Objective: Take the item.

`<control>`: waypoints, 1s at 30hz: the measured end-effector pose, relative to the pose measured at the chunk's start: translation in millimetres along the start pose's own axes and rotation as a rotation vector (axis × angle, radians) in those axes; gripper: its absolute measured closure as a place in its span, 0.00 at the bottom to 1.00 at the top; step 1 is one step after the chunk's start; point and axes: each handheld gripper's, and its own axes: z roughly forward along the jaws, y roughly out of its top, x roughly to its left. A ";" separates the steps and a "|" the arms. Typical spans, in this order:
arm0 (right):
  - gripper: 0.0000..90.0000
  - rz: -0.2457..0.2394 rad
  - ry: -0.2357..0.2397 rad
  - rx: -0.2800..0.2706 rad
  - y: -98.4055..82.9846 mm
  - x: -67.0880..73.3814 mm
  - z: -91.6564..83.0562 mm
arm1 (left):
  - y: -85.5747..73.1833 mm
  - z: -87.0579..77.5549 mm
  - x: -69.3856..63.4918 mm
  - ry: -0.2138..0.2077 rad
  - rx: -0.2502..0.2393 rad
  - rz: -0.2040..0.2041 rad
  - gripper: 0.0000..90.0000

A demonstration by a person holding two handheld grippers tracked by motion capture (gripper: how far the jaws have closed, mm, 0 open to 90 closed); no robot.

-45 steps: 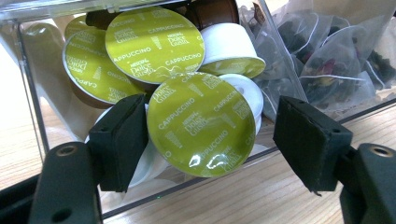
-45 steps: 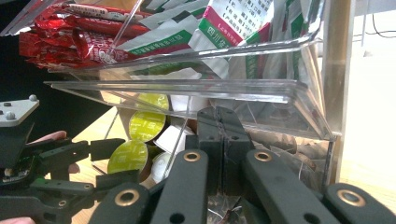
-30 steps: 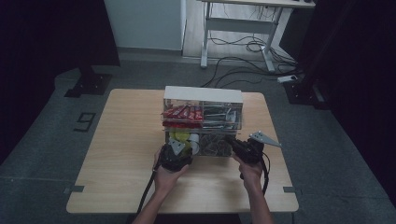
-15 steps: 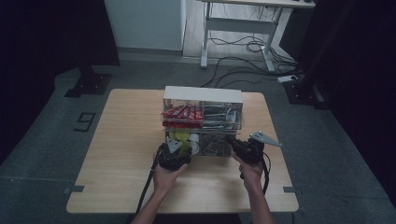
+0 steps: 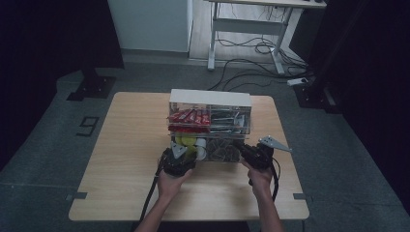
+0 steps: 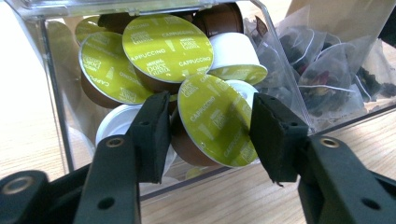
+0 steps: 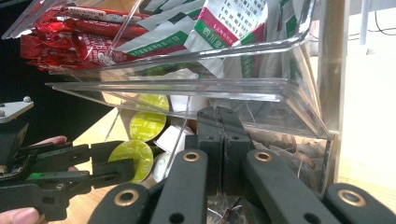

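A clear two-tier organiser (image 5: 210, 96) stands mid-table. Its lower left bin holds several coffee capsules with yellow-green lids. My left gripper (image 6: 211, 111) reaches into that bin, and its jaws have just been closing on one capsule (image 6: 215, 128); both pads now press on its sides. In the high view the left gripper (image 5: 183, 153) sits at the bin's front. My right gripper (image 7: 218, 116) is shut with nothing seen between its pads, its tips up against the clear flap (image 7: 187, 88) over the lower tier. The high view shows the right gripper (image 5: 247, 150) at the organiser's front right.
Mesh tea bags (image 6: 327, 60) fill the lower right bin. Red sachets (image 7: 70, 37) and green-and-white sachets (image 7: 224, 23) lie in the upper tier. Bare wooden table (image 5: 125, 159) spreads left of the organiser. Cables (image 5: 251, 48) and a desk frame are on the floor behind.
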 end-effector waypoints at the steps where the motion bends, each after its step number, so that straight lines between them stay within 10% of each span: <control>1: 0.98 0.000 0.000 0.000 0.0 -0.2 -0.1 | 0.2 -0.6 0.4 -0.002 -0.003 -0.002 0.57; 19: 0.98 0.004 0.000 -0.002 0.0 -1.9 -0.3 | 0.8 11.6 -14.5 0.039 0.030 0.053 0.37; 30: 0.98 0.008 -0.008 -0.001 0.1 -2.5 -1.3 | -2.3 17.6 -17.0 0.108 0.025 0.120 0.45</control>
